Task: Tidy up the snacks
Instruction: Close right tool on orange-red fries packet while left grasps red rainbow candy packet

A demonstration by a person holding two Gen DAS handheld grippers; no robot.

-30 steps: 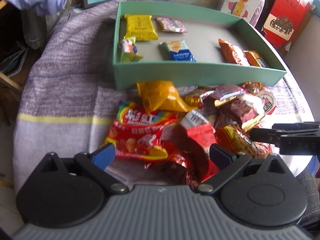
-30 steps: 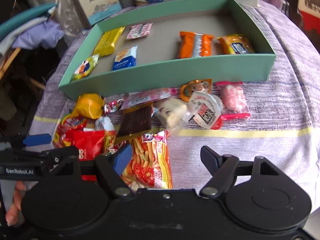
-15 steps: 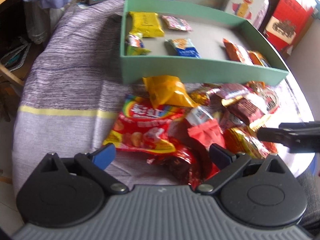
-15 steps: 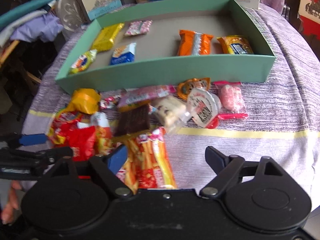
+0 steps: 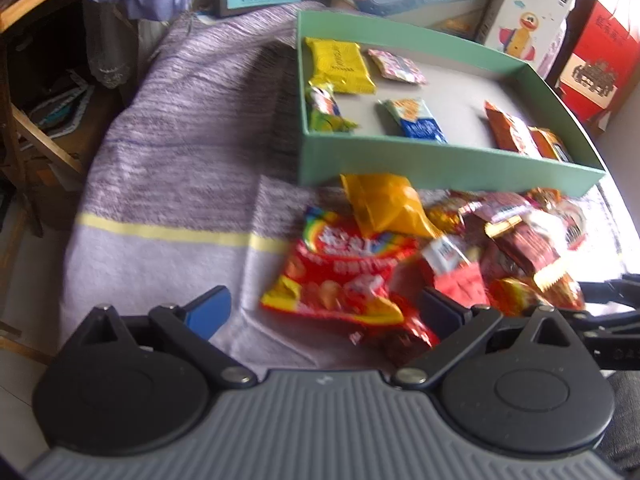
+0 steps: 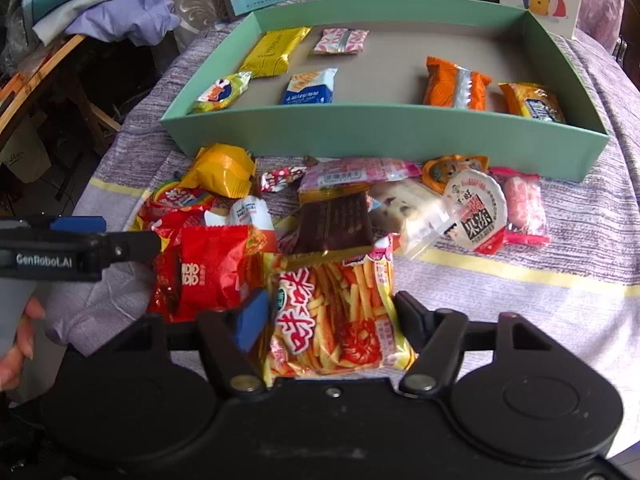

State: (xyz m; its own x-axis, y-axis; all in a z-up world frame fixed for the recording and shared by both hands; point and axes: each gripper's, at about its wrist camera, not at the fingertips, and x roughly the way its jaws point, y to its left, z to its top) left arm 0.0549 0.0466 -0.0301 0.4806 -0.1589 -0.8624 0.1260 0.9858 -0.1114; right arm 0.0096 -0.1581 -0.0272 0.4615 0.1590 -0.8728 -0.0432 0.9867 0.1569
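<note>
Closing right gripper (image 6: pixel 326 322) — fries packet (image 6: pixel 334 312) between fingers | lengthwise toward tray (image 6: pixel 384 132)

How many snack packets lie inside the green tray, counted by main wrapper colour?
Yellow packet: 1
Pink packet: 1
Green packet: 1
Blue packet: 1
Orange packets: 2
Total: 6
</note>
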